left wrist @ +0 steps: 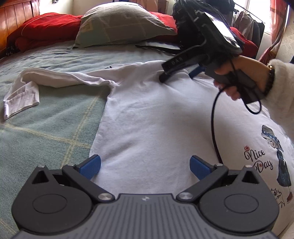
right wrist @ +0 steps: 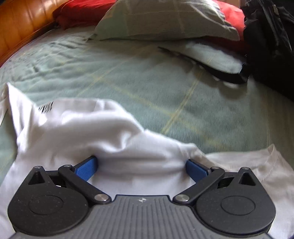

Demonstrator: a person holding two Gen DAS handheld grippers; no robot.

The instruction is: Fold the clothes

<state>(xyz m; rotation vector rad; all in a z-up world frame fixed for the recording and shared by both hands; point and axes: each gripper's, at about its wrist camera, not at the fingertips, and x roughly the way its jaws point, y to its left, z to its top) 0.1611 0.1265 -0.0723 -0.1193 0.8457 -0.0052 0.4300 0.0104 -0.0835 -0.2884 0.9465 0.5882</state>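
Note:
A white long-sleeved shirt (left wrist: 158,117) lies spread on the green checked bedsheet (left wrist: 46,128), with a "Nice Day" print (left wrist: 259,158) on its right side. Its left sleeve (left wrist: 36,86) stretches away to the left, bunched and folded back at the cuff. My left gripper (left wrist: 145,165) stands open low over the shirt's body, near its left side seam. A hand holds the right gripper (left wrist: 176,73) at the shirt's shoulder by the collar. In the right wrist view that gripper (right wrist: 141,167) is open, with rumpled white cloth (right wrist: 102,132) of the shoulder between its blue pads (right wrist: 86,168).
A grey-green pillow (left wrist: 121,23) and a red quilt (left wrist: 46,29) lie at the head of the bed against a wooden headboard (left wrist: 16,12). A black bag (right wrist: 270,40) and a folded light cloth (right wrist: 211,53) sit at the back right. Clothes hang on a rail (left wrist: 248,22) by the window.

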